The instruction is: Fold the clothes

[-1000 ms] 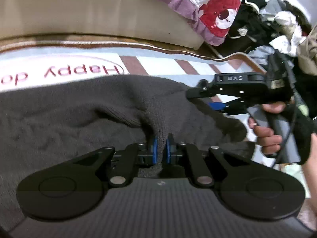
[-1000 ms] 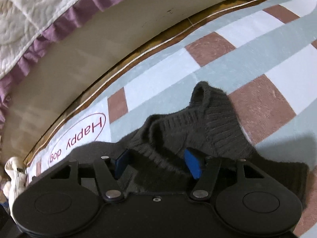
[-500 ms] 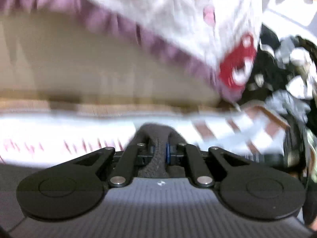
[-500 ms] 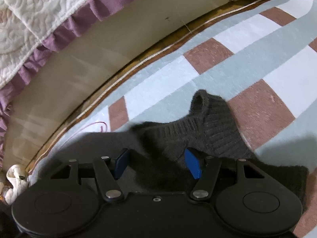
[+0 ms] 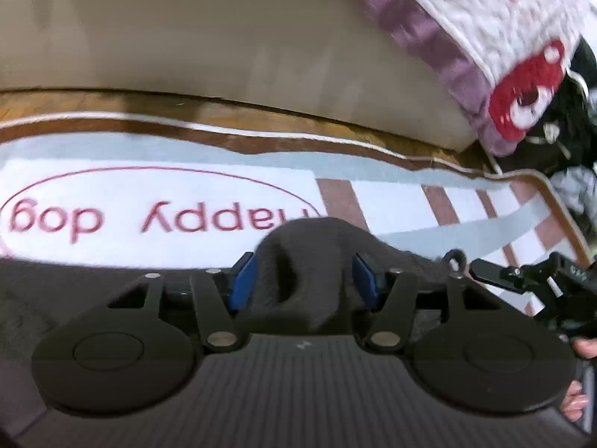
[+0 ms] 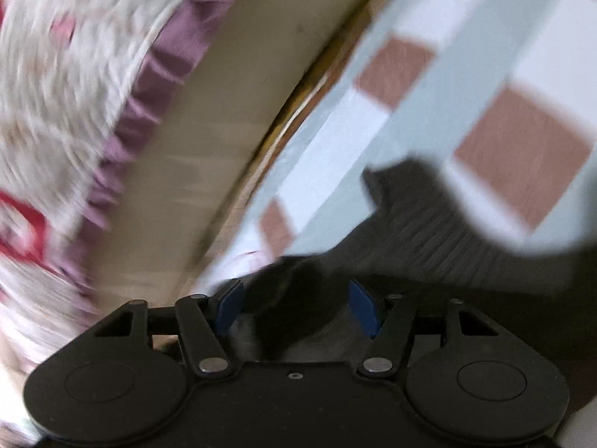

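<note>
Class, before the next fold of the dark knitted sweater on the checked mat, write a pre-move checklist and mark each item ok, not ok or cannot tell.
1. Left claw released: ok; its jaws have just been opening, a sweater fold bunched between, pads apart.
2. Right claw free of knit: cannot tell; jaws wide, dark knit between, view blurred.
3. Sweater flat: not ok, bunched.
4. Sweater on mat: ok.
5. Claws apart: ok; the right one sits to the side.
</note>
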### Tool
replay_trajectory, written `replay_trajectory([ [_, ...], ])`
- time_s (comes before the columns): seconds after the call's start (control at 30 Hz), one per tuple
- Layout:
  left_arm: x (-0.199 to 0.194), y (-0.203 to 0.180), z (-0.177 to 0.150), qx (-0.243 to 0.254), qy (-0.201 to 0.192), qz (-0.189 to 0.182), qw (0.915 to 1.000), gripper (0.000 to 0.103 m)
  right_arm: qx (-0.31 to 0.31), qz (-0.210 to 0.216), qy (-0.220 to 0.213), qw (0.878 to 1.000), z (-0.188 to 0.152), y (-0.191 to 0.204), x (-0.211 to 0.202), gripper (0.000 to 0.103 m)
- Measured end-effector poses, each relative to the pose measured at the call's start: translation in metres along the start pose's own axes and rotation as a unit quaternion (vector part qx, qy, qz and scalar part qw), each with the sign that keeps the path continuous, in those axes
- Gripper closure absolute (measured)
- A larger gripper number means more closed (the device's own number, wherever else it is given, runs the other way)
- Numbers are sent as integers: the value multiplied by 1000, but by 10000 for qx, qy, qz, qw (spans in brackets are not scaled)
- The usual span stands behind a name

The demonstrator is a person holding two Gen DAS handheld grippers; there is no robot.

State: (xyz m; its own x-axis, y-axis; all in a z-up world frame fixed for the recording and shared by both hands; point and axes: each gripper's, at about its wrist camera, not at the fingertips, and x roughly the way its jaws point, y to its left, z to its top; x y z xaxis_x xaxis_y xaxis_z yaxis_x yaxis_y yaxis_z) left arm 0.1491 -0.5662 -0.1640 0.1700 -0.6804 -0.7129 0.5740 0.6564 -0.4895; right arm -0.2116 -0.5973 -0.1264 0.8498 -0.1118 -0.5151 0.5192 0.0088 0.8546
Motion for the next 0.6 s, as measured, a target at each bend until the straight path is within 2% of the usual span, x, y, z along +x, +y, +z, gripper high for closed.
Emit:
replay_trajectory([
  [0.07,-22,7,-2,-62,-184,-81,9998,46,473,414,293,9976,-2,-10,7,33],
  [0.13,-43,13,-5,-13,-438,121,9990,46,380,352,342,9981,-6,-5,11,33],
  [0.2,-65,28,-11,71,-621,619,9961,46,243,266,362,9987,-9,0,18,31],
  [0.33,-99,71,-24,47,-833,1751,9810,46,20,46,347,9994,-19,6,44,31],
  [0.4,-107,91,-28,184,-798,2175,9726,46,-302,-41,-2,9995,-23,14,53,31],
  [0.5,-114,114,-26,543,-697,2878,9536,46,-987,-286,-324,9942,-28,32,60,32],
  [0.53,-118,125,-25,497,-727,3078,9474,46,-1184,-328,-452,9914,-30,35,61,36],
  [0.57,-125,138,-25,296,-778,3169,9448,46,-1369,-360,-587,9882,-32,37,62,60],
  [0.6,-132,152,-25,16,-832,3186,9442,46,-1535,-369,-706,9849,-33,39,60,91],
])
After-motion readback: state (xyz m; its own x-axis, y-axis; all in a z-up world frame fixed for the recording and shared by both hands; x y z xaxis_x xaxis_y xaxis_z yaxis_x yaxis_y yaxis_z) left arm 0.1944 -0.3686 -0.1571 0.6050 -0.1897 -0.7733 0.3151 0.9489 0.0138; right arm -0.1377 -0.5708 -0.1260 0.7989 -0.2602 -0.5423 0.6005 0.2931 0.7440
